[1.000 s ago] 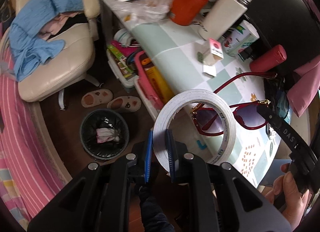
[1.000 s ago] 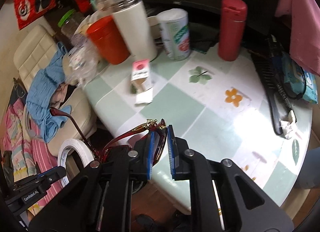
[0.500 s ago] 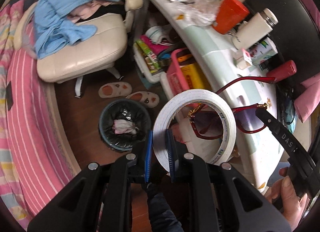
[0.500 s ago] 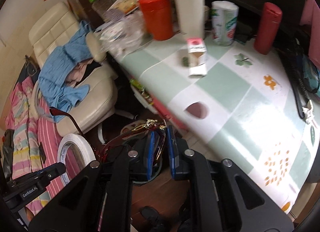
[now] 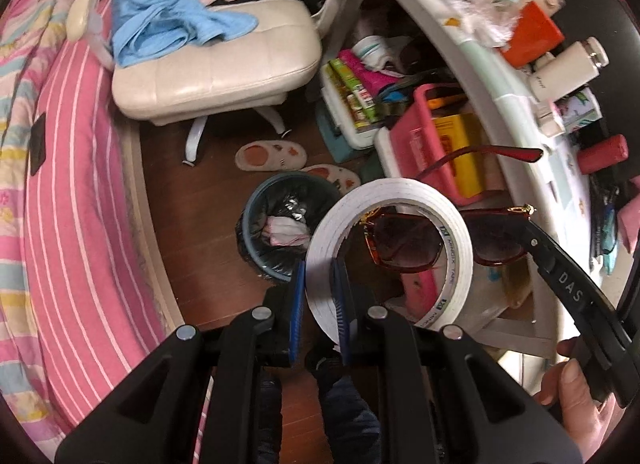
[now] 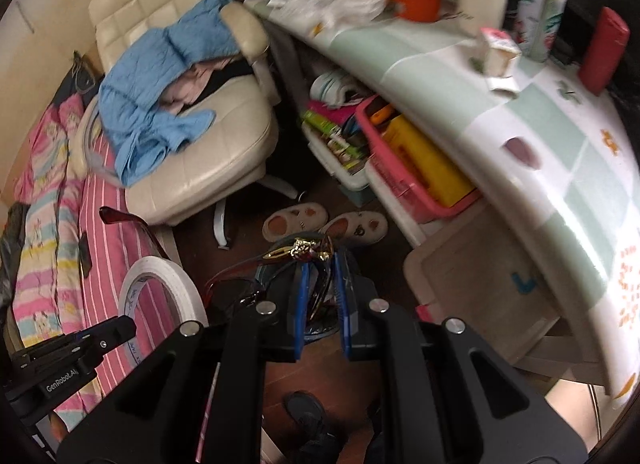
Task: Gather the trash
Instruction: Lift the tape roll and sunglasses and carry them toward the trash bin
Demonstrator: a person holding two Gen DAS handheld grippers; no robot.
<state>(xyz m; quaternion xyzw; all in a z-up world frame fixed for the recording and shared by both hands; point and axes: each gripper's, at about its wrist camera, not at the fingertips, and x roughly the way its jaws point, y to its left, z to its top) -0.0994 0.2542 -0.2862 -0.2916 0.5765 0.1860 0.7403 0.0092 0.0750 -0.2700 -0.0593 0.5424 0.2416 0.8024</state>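
With the left gripper [image 5: 320, 280] pinching the tape [image 5: 388, 248] and the right gripper [image 6: 320, 284] clamping the sunglasses [image 6: 304, 260], centre each above the bin [image 5: 280, 232] before releasing.

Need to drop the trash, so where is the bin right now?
In the left wrist view the bin stands on the floor just left of the held tape roll, near the slippers.

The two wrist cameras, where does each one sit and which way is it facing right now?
Left wrist: on the left gripper, looking down at the trash bin; its fingers grip a tape roll.
Right wrist: on the right gripper, looking down at floor and table; its fingers grip sunglasses.
Shared: tape roll, sunglasses, slippers, chair.
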